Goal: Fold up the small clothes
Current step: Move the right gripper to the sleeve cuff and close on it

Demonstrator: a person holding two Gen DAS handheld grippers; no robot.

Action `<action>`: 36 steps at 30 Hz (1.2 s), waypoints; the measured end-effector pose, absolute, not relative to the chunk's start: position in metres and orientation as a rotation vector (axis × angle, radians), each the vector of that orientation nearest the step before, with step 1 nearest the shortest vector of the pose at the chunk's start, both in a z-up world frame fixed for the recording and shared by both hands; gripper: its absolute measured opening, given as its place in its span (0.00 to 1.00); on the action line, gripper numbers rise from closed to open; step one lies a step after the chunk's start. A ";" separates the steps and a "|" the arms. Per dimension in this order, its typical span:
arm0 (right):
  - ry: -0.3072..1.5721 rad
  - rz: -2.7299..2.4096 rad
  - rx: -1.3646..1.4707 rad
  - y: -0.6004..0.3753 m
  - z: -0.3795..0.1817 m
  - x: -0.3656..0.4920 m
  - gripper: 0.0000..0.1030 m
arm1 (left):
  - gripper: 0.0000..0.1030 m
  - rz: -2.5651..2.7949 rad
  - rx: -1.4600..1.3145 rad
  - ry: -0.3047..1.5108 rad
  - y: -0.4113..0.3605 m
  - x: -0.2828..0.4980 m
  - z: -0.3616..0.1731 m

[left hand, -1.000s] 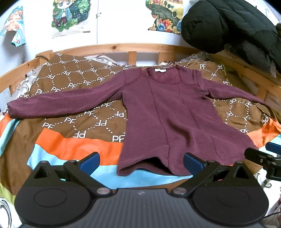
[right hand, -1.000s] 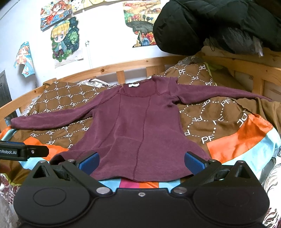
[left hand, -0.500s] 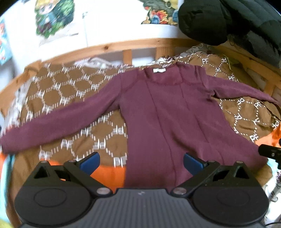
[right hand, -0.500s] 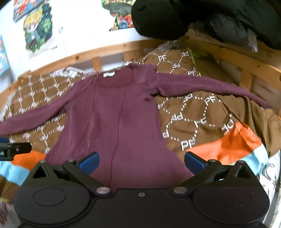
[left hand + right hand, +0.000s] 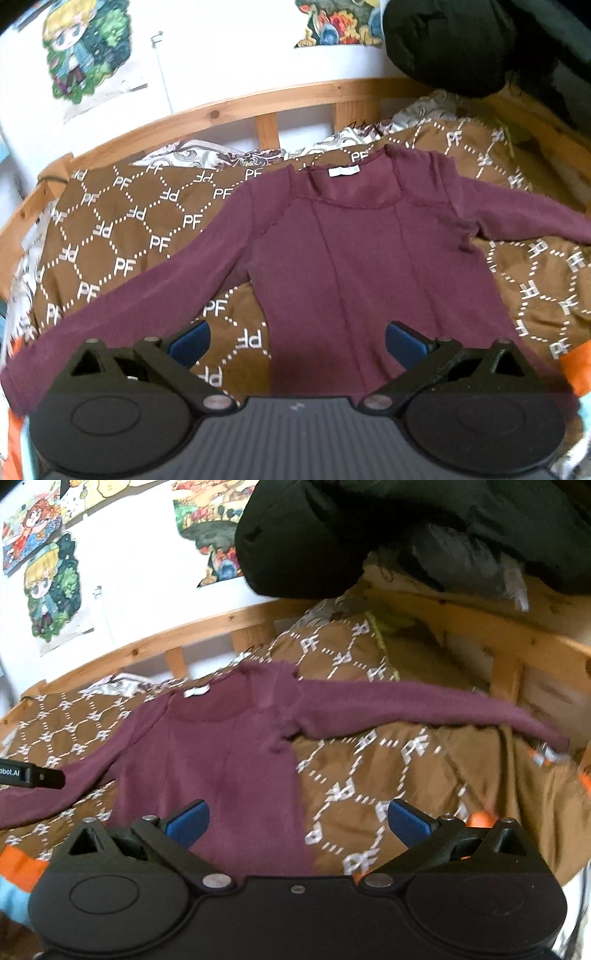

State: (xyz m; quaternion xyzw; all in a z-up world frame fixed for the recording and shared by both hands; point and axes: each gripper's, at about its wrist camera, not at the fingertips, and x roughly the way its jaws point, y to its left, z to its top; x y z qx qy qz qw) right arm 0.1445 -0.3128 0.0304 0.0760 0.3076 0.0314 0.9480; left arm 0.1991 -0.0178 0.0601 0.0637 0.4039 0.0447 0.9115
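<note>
Approach step: both hand-held grippers, left (image 5: 297, 341) and right (image 5: 298, 821), hover released over the flat maroon long-sleeved top (image 5: 369, 266); next, grasp a sleeve.

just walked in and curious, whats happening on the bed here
A person is holding a pair of tongs in each hand over a maroon long-sleeved top laid flat on a brown patterned blanket. Both sleeves are spread out and nothing is folded yet. The left tongs and right tongs are both open and hold nothing.
</note>
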 end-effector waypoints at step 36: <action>0.393 -0.587 0.569 -0.474 -0.025 0.219 0.76 | 1.00 -0.081 0.085 0.908 -0.026 0.226 -0.049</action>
